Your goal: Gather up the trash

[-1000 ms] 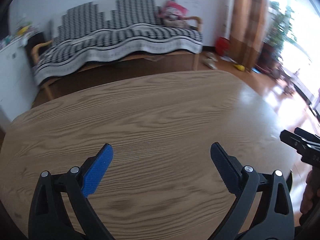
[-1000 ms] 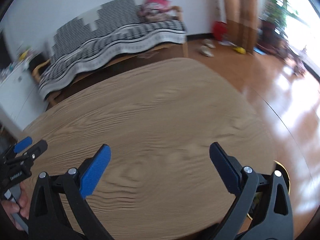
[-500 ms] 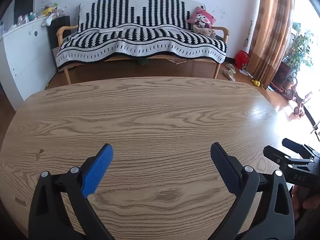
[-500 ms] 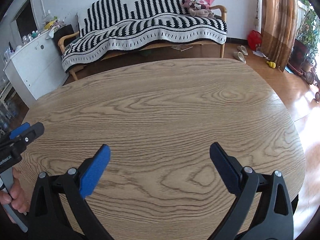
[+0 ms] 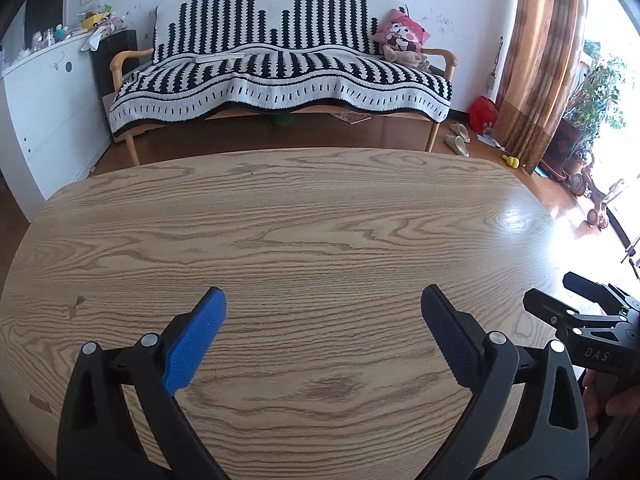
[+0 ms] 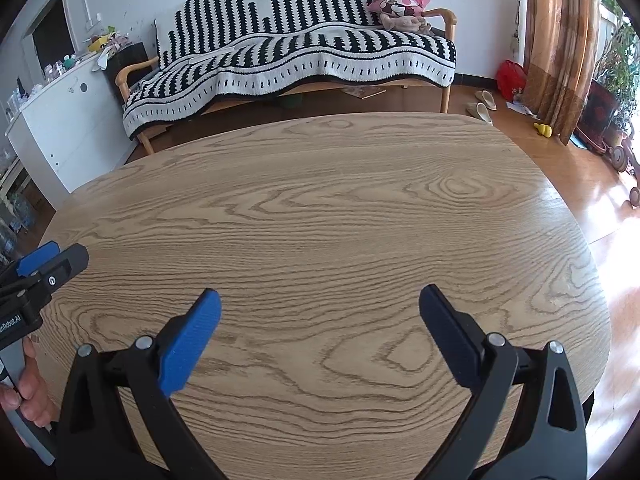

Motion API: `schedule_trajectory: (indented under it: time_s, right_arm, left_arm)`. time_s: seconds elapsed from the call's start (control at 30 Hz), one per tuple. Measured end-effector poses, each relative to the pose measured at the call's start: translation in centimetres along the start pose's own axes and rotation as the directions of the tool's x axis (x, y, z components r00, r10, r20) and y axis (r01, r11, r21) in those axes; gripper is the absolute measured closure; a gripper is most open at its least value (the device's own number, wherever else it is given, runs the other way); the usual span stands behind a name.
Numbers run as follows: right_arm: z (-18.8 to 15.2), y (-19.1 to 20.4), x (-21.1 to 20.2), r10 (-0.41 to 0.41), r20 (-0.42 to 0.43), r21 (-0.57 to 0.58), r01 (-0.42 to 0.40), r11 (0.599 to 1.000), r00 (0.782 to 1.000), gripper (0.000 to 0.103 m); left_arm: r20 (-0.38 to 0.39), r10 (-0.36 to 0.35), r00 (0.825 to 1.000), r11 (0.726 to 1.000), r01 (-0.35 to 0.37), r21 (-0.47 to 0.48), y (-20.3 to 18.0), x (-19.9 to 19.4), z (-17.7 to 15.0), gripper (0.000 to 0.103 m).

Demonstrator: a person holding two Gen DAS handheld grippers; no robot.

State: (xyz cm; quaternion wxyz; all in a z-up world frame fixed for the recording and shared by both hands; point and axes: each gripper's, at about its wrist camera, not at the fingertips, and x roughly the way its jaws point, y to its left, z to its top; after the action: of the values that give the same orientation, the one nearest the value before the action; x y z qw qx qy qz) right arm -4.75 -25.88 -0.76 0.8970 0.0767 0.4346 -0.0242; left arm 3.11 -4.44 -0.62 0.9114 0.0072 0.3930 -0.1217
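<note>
My left gripper (image 5: pixel 322 320) is open and empty above the near part of an oval wooden table (image 5: pixel 304 216). My right gripper (image 6: pixel 318 318) is also open and empty above the same table (image 6: pixel 320 208). The right gripper shows at the right edge of the left wrist view (image 5: pixel 588 320). The left gripper shows at the left edge of the right wrist view (image 6: pixel 36 276). No trash shows on the tabletop in either view. A small dark mark (image 5: pixel 76 306) sits on the table's left side.
A striped-covered wooden sofa (image 5: pixel 276 72) with a pink cushion (image 5: pixel 402 36) stands behind the table. A white cabinet (image 5: pixel 44 96) is at the left. Slippers (image 5: pixel 458 140), a red bag (image 5: pixel 482 112), curtains (image 5: pixel 536 64) and plants (image 5: pixel 592 92) are at the right.
Both views swung from a tilted, blurred look toward the room's right to a level, steady view facing the sofa. Both grippers stayed open and empty.
</note>
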Motion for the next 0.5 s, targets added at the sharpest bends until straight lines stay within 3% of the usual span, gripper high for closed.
schedule_trajectory:
  time_s: [0.5]
  right_arm:
    - [-0.14,-0.34,-0.09,-0.003,0.000,0.000,0.003,1.000,1.000,0.007]
  left_arm:
    - [-0.004,0.000,1.000,1.000,0.000,0.004,-0.06,-0.03,-0.12,0.008]
